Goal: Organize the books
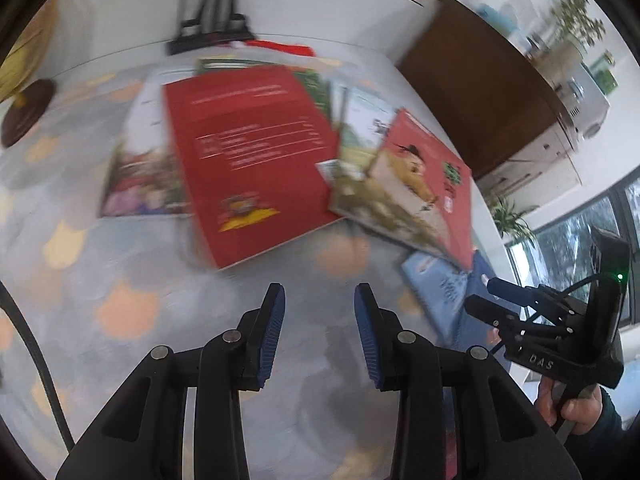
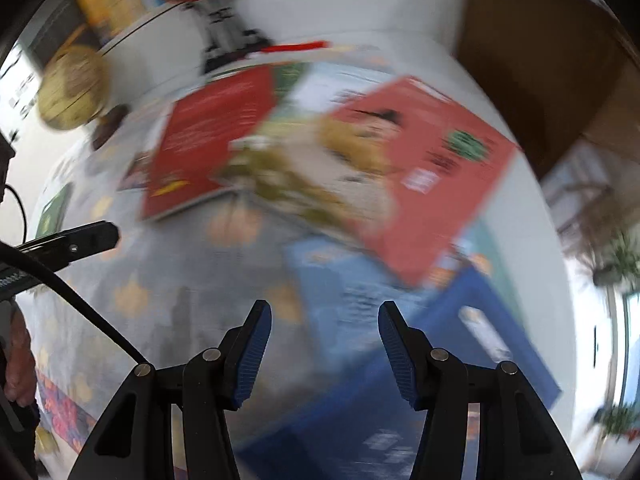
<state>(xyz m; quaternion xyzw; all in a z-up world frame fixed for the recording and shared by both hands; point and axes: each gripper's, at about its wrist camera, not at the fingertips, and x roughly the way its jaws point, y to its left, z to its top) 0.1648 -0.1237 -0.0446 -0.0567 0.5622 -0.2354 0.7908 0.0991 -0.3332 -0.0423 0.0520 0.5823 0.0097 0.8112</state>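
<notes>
A grey patterned worktop (image 1: 120,280) is carrying a loose sprawl of books (image 1: 256,152) ahead of both tools. The left tool (image 1: 320,320) and right tool (image 2: 325,340) are standing spread, gripping nothing. These thin, stiff books are probably slick; an overhanging edge looks the best hold. Only the right view is showing the blue book (image 2: 360,320) directly beneath its tool.

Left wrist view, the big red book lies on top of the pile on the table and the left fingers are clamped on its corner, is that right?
Not quite. The big red book does lie on top of the pile on the table, but the left gripper holds nothing: its fingers stand apart over bare tablecloth, short of the book. The left wrist view shows it.
</notes>
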